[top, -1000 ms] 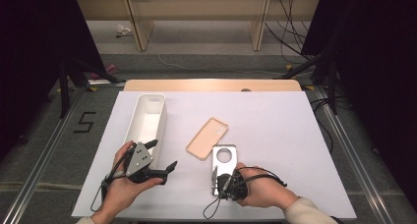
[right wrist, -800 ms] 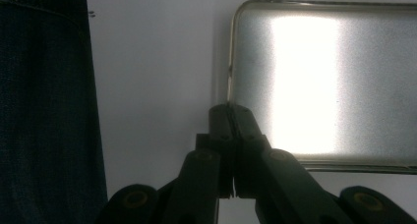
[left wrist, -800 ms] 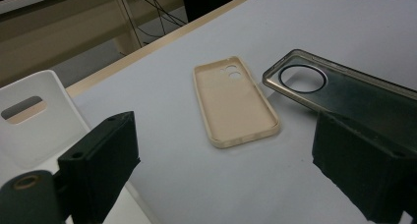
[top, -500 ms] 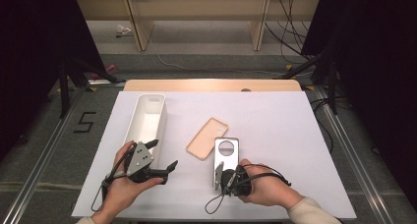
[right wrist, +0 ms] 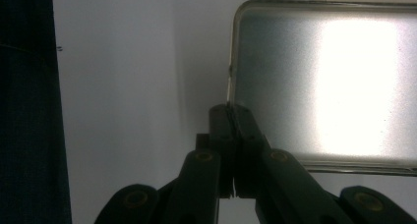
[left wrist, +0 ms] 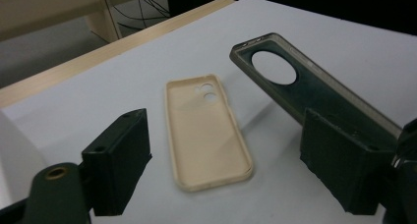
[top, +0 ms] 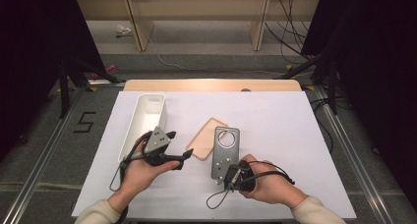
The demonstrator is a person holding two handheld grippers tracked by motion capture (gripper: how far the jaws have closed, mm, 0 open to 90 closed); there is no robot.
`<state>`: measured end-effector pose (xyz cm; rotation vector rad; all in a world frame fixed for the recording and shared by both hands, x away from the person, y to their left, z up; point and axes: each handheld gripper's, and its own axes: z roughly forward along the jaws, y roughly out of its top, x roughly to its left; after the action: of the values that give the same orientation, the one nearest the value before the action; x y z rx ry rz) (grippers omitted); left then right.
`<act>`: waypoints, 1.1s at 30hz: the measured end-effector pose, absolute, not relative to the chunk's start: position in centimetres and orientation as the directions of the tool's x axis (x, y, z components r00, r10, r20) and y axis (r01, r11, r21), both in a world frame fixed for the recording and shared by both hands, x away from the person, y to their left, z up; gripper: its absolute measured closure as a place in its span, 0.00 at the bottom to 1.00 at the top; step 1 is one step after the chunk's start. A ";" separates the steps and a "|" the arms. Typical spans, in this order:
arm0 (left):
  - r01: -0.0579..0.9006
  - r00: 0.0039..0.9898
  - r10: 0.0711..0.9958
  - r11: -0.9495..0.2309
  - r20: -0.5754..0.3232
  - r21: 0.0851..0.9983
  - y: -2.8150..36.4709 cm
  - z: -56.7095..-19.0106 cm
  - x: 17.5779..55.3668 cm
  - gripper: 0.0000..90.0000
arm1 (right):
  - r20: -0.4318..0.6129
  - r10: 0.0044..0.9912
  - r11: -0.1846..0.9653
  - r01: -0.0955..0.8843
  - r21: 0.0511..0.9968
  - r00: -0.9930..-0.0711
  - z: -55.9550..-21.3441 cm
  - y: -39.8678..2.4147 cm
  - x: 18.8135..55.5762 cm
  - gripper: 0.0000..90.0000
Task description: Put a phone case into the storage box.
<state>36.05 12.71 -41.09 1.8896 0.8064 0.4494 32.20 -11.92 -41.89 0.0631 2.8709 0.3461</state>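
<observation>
High view: left tongs [top: 178, 146] shifted toward beige case [top: 208, 138], jaws apparently narrowing.

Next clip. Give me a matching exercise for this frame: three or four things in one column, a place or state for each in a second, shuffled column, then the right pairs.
Things:
1. grey phone case
2. beige phone case
3. white bin
4. left gripper

Places or states:
A. lying flat on the white table cover, hollow side up
B. jaws apart, nothing between them
C. standing at the cover's left side, beyond the left gripper
D. pinched at its lower edge by the shut right gripper

Pairs: 1-D, 2-A, 3-C, 4-B
</observation>
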 end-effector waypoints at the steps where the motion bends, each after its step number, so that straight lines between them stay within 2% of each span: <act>1: 0.360 0.709 0.701 -0.267 -0.076 0.894 12.0 -40.7 36.9 0.23 | -0.239 0.074 0.971 0.015 0.240 -0.968 -41.9 -11.9 32.2 0.99; 6: 0.410 0.712 0.692 -0.269 -0.121 0.871 9.8 -40.3 38.7 0.27 | -0.255 0.073 0.968 0.007 0.251 -0.964 -41.8 -11.9 32.1 0.99; 11: 0.468 0.717 0.677 -0.291 -0.165 0.835 7.5 -40.6 40.4 0.35 | -0.271 0.077 0.965 0.004 0.261 -0.959 -41.5 -11.7 32.0 0.99; 15: 0.523 0.706 0.675 -0.293 -0.215 0.800 6.1 -40.8 41.5 0.46 | -0.277 0.069 0.965 -0.006 0.261 -0.958 -41.6 -11.6 31.9 0.99; 17: 0.554 0.690 0.684 -0.290 -0.235 0.780 5.6 -41.0 41.9 0.47 | -0.279 0.069 0.964 -0.008 0.264 -0.958 -41.6 -11.5 31.9 0.99; 26: 0.631 0.637 0.707 -0.248 -0.307 0.735 4.9 -41.3 43.2 0.64 | -0.283 0.069 0.963 -0.011 0.271 -0.957 -41.4 -11.4 31.7 0.99; 30: 0.632 0.622 0.716 -0.222 -0.316 0.743 4.9 -41.2 43.2 0.76 | -0.292 0.062 0.963 -0.019 0.268 -0.954 -41.4 -11.4 31.7 0.99; 33: 0.639 0.616 0.711 -0.200 -0.339 0.743 4.8 -40.9 43.1 0.80 | -0.288 0.065 0.963 -0.015 0.269 -0.956 -41.5 -11.4 31.8 0.99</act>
<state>43.14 4.81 -40.95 1.9056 1.0753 0.0964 31.78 -11.43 -41.51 0.0368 2.8164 0.3893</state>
